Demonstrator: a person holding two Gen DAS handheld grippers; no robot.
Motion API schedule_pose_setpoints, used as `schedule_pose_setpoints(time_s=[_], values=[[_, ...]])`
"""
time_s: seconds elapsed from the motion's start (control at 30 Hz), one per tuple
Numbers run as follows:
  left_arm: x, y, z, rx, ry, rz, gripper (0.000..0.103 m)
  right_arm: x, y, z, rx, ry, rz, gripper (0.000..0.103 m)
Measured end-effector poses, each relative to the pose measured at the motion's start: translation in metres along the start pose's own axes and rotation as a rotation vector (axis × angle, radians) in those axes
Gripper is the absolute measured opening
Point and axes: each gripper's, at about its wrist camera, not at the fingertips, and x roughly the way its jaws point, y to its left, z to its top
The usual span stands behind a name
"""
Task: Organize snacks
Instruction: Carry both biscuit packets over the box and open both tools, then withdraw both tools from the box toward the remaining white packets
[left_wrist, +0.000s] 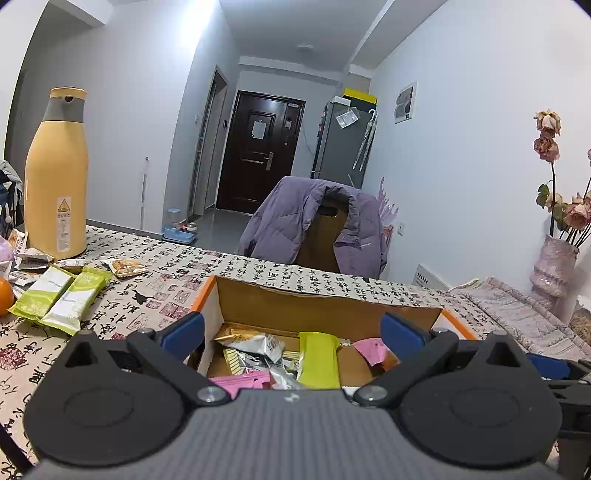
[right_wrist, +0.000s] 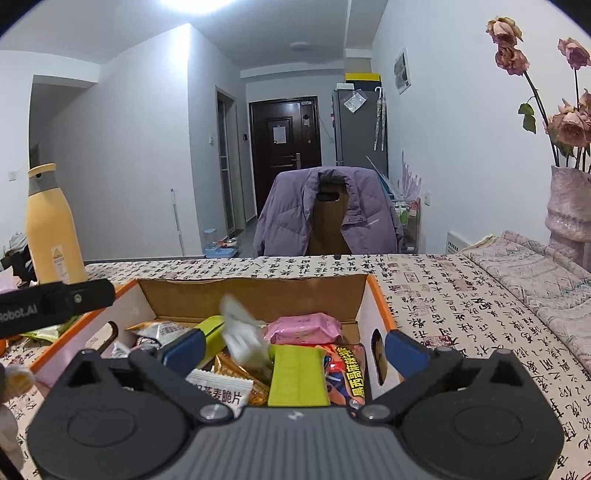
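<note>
Grippers hang over the box, both spread wide with nothing pinched. The left gripper (left_wrist: 291, 334) sits above the near left part of the box (left_wrist: 325, 297). The right gripper (right_wrist: 295, 349) sits above the near right part. A blurry white pack (right_wrist: 242, 338) is between the right gripper's blue fingers (right_wrist: 184, 349), touching neither, and looks to be falling into the box.

Inside the box lie many snacks: a lime bar (right_wrist: 297, 374), a pink pack (right_wrist: 304, 326), a red pack (right_wrist: 347, 373) and a white pack with writing (right_wrist: 221, 391). More snacks wait outside, on the surface (left_wrist: 155, 273) to the left: two green packs (left_wrist: 61, 299), some small packs (left_wrist: 125, 266) and an orange (left_wrist: 5, 297), near a tall yellow bottle (left_wrist: 57, 177).

What could go wrong? The box is getting full, so a pack dropped from up high might bounce or slide out over the side. Reaching left for the green packs, the left gripper could bump the bottle and tip it, or roll the orange away. The two grippers are close and could knock each other.

Only the left view shows the waiting green packs clearly. Only the right view shows the falling pack, the red pack, and the left gripper's black side (right_wrist: 55, 304) poking in.
</note>
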Motion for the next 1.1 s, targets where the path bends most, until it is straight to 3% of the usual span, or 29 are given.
schedule_pose_setpoints(time_s=[0.33, 0.63, 1.1], values=[[-0.009, -0.011, 0.008, 0.014, -0.019, -0.004, 0.103, -0.004, 0.002, 0.006, -0.010, 0.005, 0.009, 0.103], [-0.031, -0.012, 0.020, 0.018, -0.026, -0.004, 0.103, -0.034, 0.009, 0.017, -0.038, -0.001, 0.018, 0.103], [-0.084, -0.009, 0.012, 0.042, -0.025, -0.019, 0.103, -0.085, 0.016, 0.007, -0.031, 0.008, 0.033, 0.103]])
